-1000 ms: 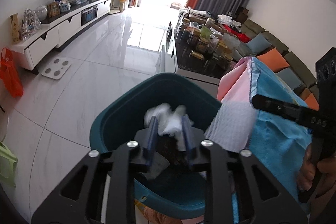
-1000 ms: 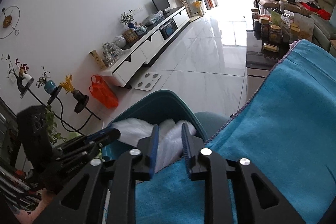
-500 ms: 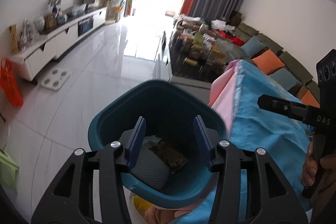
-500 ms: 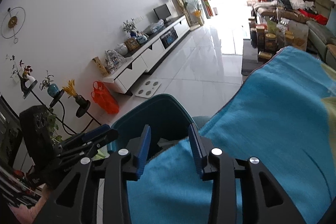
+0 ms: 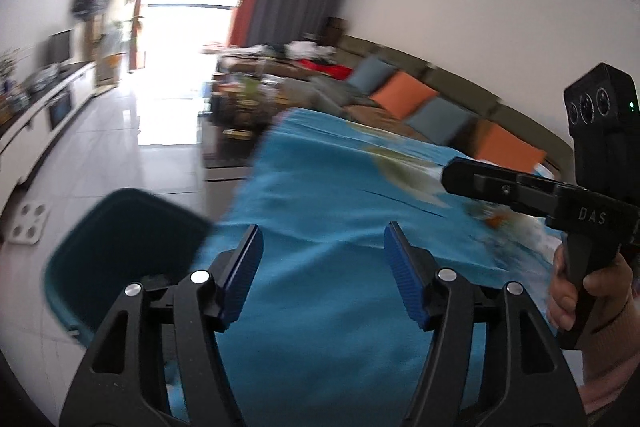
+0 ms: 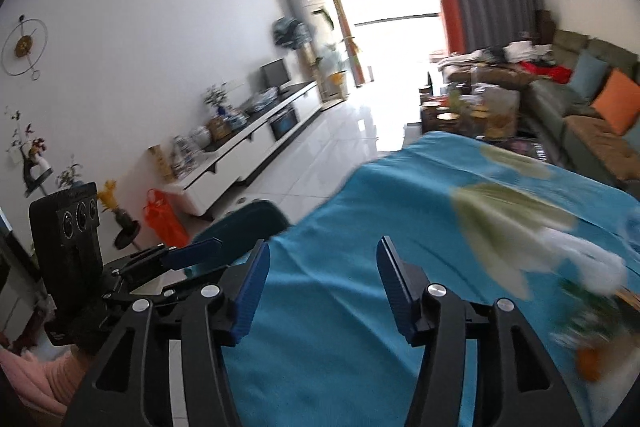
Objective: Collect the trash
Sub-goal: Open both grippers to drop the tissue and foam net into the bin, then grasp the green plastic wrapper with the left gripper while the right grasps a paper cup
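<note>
My left gripper [image 5: 323, 269] is open and empty above the blue tablecloth [image 5: 344, 219]. The teal trash bin [image 5: 120, 251] stands on the floor at the table's left edge, to the left of that gripper; its inside is blurred. My right gripper [image 6: 320, 285] is open and empty over the same cloth [image 6: 400, 219]. The bin's rim [image 6: 248, 217] shows just left of it. Blurred trash lies on the cloth at the right: white paper [image 6: 584, 259] and an orange piece [image 6: 590, 363]; it also shows in the left wrist view [image 5: 500, 223].
A white TV cabinet [image 6: 256, 143] lines the left wall with an orange bag [image 6: 164, 215] on the floor by it. A cluttered coffee table [image 6: 472, 115] and a sofa with cushions [image 5: 404, 95] lie beyond the table. A scale [image 5: 28, 223] is on the floor.
Both grippers let go of white paper into the bin, opened wide, and swung right from above the bin to over the blue cloth.
</note>
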### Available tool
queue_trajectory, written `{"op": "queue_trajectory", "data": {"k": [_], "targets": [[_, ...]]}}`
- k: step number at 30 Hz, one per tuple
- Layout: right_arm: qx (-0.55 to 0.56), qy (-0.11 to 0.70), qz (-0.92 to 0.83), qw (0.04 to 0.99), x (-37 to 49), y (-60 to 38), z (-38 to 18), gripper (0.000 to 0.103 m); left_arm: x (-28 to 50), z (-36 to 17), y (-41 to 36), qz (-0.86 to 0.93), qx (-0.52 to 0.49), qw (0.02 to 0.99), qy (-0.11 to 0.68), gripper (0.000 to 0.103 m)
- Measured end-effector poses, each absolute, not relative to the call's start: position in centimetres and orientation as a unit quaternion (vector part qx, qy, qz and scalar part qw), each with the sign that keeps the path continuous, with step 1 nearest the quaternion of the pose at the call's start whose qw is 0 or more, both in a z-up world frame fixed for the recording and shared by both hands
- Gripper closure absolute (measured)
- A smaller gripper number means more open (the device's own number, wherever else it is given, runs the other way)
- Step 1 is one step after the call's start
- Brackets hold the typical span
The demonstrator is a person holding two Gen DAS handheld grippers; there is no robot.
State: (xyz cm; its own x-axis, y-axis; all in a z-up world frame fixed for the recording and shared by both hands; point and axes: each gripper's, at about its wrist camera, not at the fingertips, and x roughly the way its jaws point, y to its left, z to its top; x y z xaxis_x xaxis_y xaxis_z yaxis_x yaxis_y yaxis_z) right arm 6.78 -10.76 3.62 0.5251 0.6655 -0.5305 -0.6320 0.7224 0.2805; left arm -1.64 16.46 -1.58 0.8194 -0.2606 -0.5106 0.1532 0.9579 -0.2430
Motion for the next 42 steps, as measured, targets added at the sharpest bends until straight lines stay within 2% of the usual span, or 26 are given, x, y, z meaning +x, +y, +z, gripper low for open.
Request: {"op": "queue_trajectory", "data": {"k": [14, 26, 33, 35, 40, 42], "targets": [[0.1, 0.322, 0.199, 0.92, 3.0, -26.5, 1.1, 0.049, 2.0, -3.3, 2.4, -0.251, -0.042, 0.914, 0.317, 0.041], [0.163, 0.341, 0.128, 0.917, 4.0, -34.1, -2.2, 0.049, 4.1, -4.8, -3.4, -0.294, -0.02, 0.884, 0.362, 0.043], [0.189, 0.365, 0.137, 0.901, 4.9, -34.5, -3.9, 0.052, 6.0, -5.6, -4.4, -0.286, -0.027, 0.872, 0.396, 0.05], [0.188, 0.366, 0.143, 0.9, 5.0, -34.3, -4.0, 0.053, 6.5, -5.7, -4.6, -0.287, -0.031, 0.868, 0.403, 0.058], [0.195, 0.367, 0.155, 0.896, 4.9, -34.1, -3.8, 0.07, 7.1, -5.9, -4.8, -0.296, -0.04, 0.862, 0.41, 0.072], [0.198, 0.367, 0.161, 0.895, 4.8, -34.1, -3.8, 0.073, 7.0, -5.9, -5.0, -0.299, -0.039, 0.861, 0.41, 0.075]]}}
